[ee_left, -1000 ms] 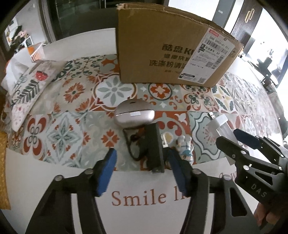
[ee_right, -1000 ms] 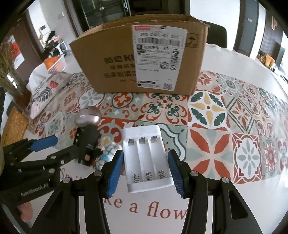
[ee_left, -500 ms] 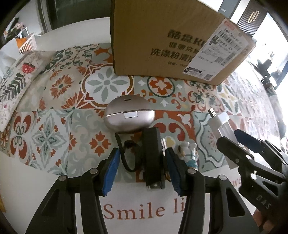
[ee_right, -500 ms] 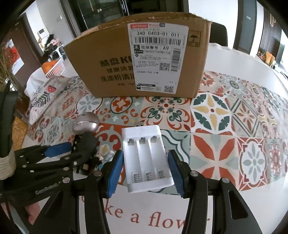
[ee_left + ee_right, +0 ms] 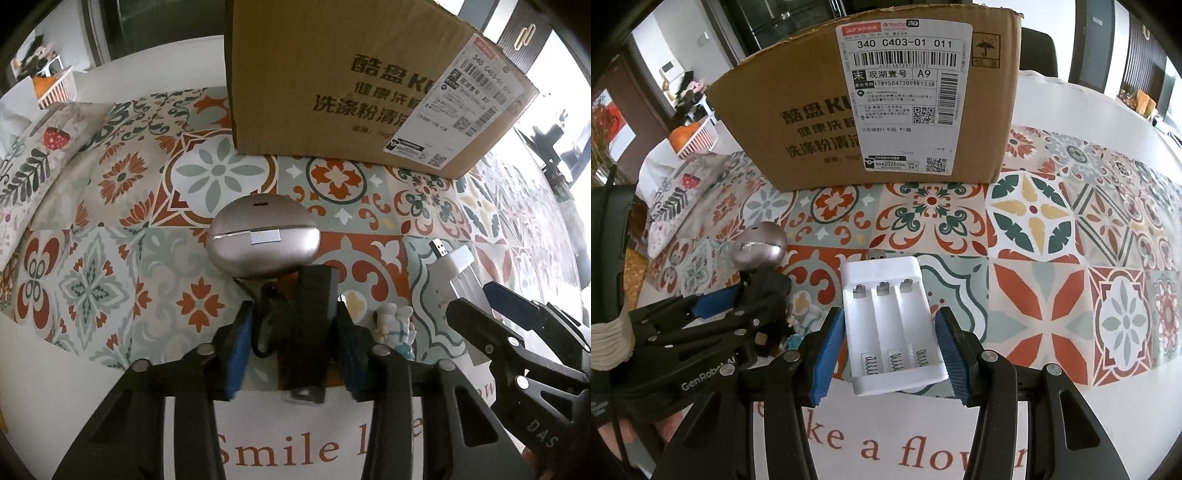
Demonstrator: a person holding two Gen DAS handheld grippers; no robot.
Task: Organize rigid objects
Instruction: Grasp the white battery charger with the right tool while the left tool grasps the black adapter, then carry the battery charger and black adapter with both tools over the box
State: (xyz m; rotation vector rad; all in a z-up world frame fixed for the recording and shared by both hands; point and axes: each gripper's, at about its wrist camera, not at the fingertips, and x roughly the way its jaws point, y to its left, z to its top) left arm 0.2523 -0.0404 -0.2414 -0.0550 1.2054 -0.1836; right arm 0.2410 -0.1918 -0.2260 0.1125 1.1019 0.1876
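A black rectangular device (image 5: 308,325) with a looped cord lies on the patterned mat between the blue pads of my left gripper (image 5: 293,347); the jaws stand close around it with small gaps. A bronze oval case (image 5: 263,236) lies just beyond it. A small white figurine (image 5: 395,328) stands to its right. A white battery charger (image 5: 892,321) with a USB plug lies between the pads of my right gripper (image 5: 890,350), which is open around it. A cardboard box (image 5: 871,107) stands behind.
A floral cushion (image 5: 33,162) lies at the far left with a white basket (image 5: 55,86) of oranges behind it. The mat's white front border with printed letters (image 5: 277,450) lies under both grippers. The right gripper (image 5: 517,350) shows at the left view's right edge.
My left gripper has moved forward around the black device and its jaws have narrowed. My right gripper has moved slightly forward along the battery charger.
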